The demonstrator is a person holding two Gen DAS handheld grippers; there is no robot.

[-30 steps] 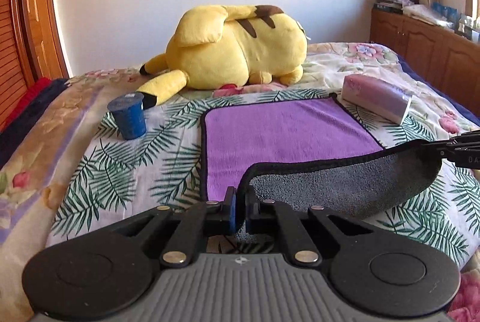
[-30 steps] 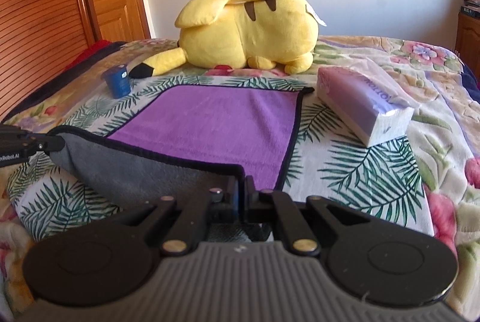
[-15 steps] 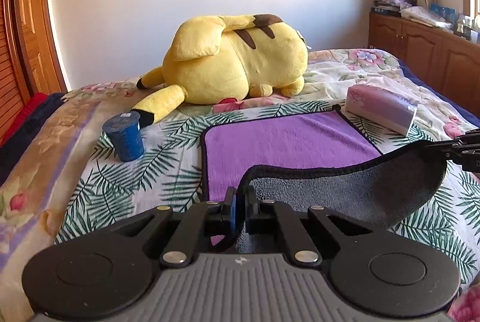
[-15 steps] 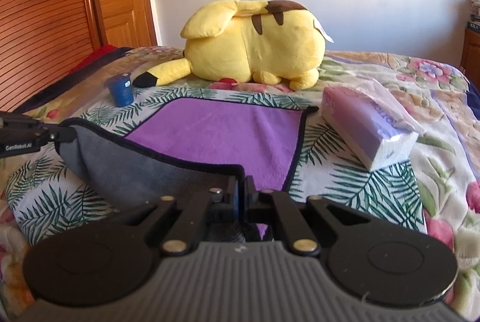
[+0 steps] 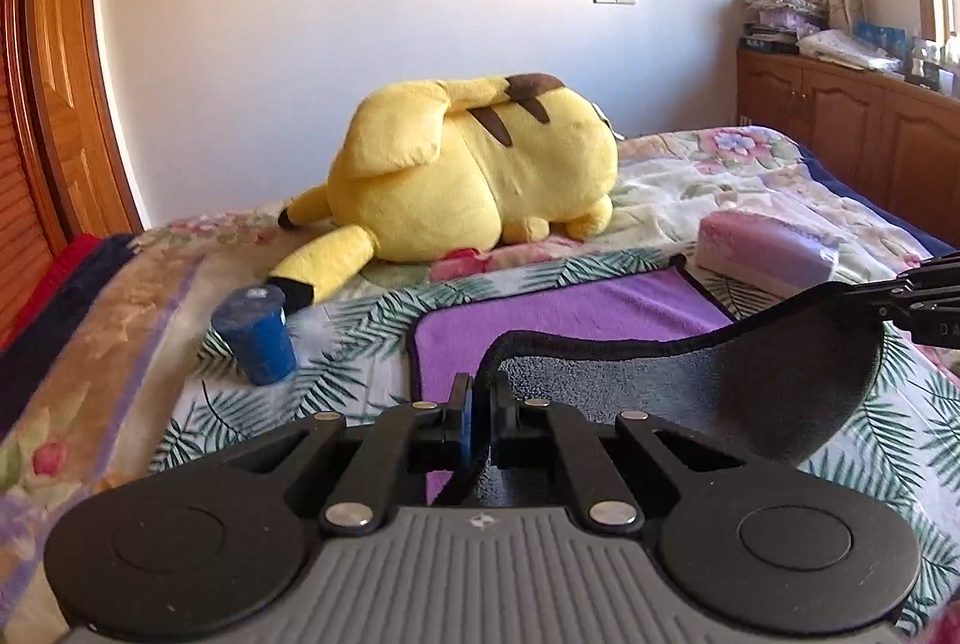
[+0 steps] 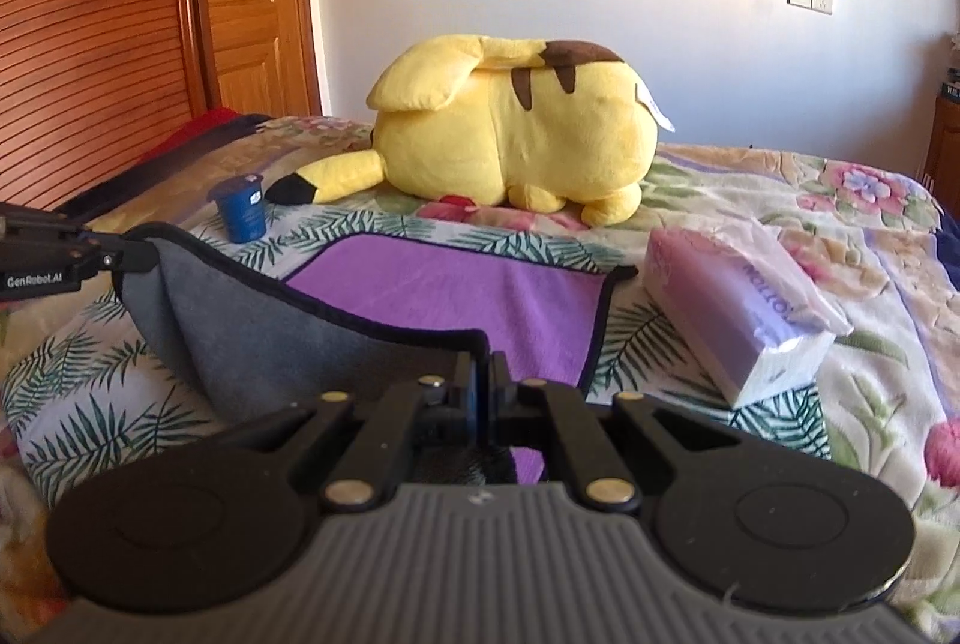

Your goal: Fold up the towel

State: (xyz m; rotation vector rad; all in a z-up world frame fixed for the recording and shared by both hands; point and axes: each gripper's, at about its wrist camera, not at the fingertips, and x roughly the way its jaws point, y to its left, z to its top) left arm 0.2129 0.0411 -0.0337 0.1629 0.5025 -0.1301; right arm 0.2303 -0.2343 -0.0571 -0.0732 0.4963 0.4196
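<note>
Both grippers have carried the near edge of the towel (image 5: 576, 326) higher and farther toward the plush since a second ago, so less purple shows beyond the raised fold and the grey underside hangs as a taller sling between them. Across the bed (image 6: 840, 200) the largest thing is the yellow plush (image 6: 516, 128), lying at the far side, well clear of the cloth. Spread on the palm-print cover, the towel keeps its far half flat and purple side up, which gives the lifted half a bed to land on. To its right sits the tissue pack (image 6: 732, 302), just beside the towel's right hem, and to the far left stands the small blue cup (image 5: 258, 335), near the plush's tail; both look close enough to catch a careless swing. The left gripper (image 5: 478, 407) is pinched tight on the near left corner, cloth running between its jaws, and the right gripper (image 6: 483, 386) is clamped on the near right corner in the same way. Holding the two corners level and apart keeps the black-bound edge taut, so it should lay straight on the far edge. The fold seems roughly midway, with the drop onto the far hem not yet done.
</note>
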